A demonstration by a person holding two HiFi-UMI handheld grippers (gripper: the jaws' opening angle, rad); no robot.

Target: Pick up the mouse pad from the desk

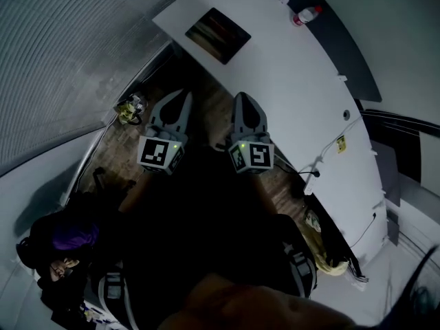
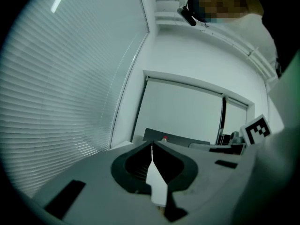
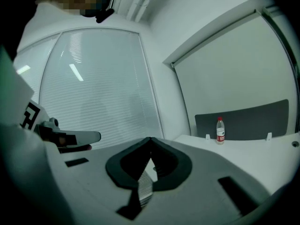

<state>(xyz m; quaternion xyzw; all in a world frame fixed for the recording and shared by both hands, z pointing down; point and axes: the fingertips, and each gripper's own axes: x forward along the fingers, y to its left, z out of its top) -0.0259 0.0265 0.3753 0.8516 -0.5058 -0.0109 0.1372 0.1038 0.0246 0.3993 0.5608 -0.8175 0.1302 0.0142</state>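
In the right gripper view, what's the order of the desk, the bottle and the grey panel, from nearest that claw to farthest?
1. Desk: its white top starts just ahead and to the right of the shut right claw.
2. Bottle: upright near the desk's far edge, to the right.
3. Grey panel: directly behind the bottle.

The mouse pad [image 1: 218, 35] is a dark rectangle with faint streaks of colour. It lies flat on the white counter [image 1: 295, 102], near its edge, toward 12 o'clock in the head view.
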